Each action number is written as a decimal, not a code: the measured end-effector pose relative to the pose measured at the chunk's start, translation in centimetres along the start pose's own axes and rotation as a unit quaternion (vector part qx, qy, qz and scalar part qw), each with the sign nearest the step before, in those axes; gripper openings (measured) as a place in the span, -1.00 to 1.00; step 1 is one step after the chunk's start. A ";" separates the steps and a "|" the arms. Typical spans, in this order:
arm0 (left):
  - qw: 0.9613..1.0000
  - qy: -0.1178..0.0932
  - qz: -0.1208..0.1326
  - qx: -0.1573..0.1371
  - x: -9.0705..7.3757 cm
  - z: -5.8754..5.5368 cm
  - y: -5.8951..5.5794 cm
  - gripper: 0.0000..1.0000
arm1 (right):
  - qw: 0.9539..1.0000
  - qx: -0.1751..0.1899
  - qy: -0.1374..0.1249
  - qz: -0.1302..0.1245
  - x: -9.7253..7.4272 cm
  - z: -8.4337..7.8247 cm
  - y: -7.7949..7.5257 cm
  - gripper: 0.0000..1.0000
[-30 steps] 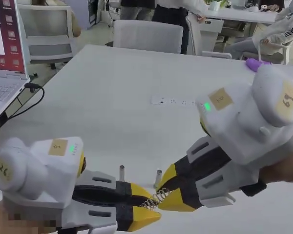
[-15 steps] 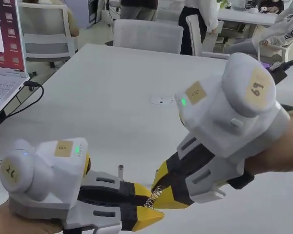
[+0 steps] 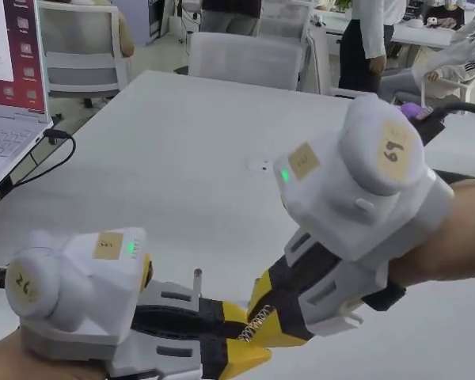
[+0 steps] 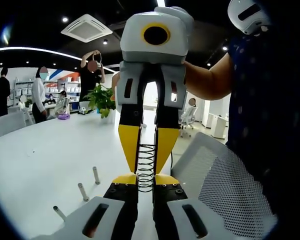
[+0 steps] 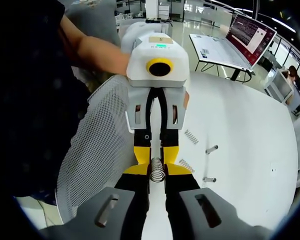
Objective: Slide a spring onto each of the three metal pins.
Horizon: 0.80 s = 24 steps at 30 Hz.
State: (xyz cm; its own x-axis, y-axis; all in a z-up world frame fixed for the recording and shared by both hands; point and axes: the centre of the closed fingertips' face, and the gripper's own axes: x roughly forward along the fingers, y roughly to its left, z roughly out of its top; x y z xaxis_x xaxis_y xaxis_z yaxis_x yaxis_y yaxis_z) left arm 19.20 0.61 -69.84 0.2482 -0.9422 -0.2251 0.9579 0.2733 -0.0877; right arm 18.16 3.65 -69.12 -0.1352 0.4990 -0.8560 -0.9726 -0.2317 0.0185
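Note:
A small coil spring (image 3: 257, 323) (image 4: 146, 165) (image 5: 157, 173) is held in the air between the two grippers, which point at each other tip to tip. My left gripper (image 3: 241, 348) (image 4: 146, 184) is shut on one end and my right gripper (image 3: 257, 313) (image 5: 157, 181) is shut on the other. Three metal pins stand upright on the white table (image 3: 182, 158): pin (image 4: 96, 175), pin (image 4: 83, 191) and pin (image 4: 59, 213). One pin (image 3: 196, 279) shows just behind the left gripper. Two loose springs (image 5: 191, 136) (image 5: 186, 165) lie near the pins (image 5: 211, 149).
An open laptop (image 3: 8, 79) with a black cable (image 3: 39, 166) sits at the table's left edge. A flush socket plate (image 3: 260, 165) is mid-table. White chairs (image 3: 241, 59) and people stand beyond the far edge. A mesh chair back (image 4: 225, 185) is close behind the grippers.
The right gripper has swung left and closer over the table, still on the spring. The left gripper has stayed in place with its end of the spring.

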 end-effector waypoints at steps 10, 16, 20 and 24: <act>1.000 -0.002 0.014 0.010 0.3 0.3 0.5 -0.92 | 0.999 -0.006 0.034 -0.003 -0.1 0.2 -0.4 -0.85; 1.000 0.000 0.014 -0.001 0.2 0.1 0.6 -0.75 | 0.999 -0.014 0.044 -0.008 -0.1 0.3 -0.8 -0.85; 1.000 0.001 0.027 -0.014 -0.6 -0.2 1.1 -0.51 | 0.999 -0.015 0.047 -0.012 -0.3 0.1 -1.1 -0.85; 0.998 -0.004 0.052 -0.022 -1.8 -0.3 2.0 -0.29 | 0.998 -0.010 0.051 -0.019 -0.7 -0.4 -1.6 -0.85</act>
State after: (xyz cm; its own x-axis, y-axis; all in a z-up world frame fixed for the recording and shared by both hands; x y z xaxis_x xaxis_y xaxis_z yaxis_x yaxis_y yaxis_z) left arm 20.61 2.88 -69.94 0.3478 -0.9094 -0.2280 0.9195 0.3783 -0.1065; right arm 19.88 3.35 -68.80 -0.0770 0.4202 -0.9041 -0.9724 -0.2319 -0.0250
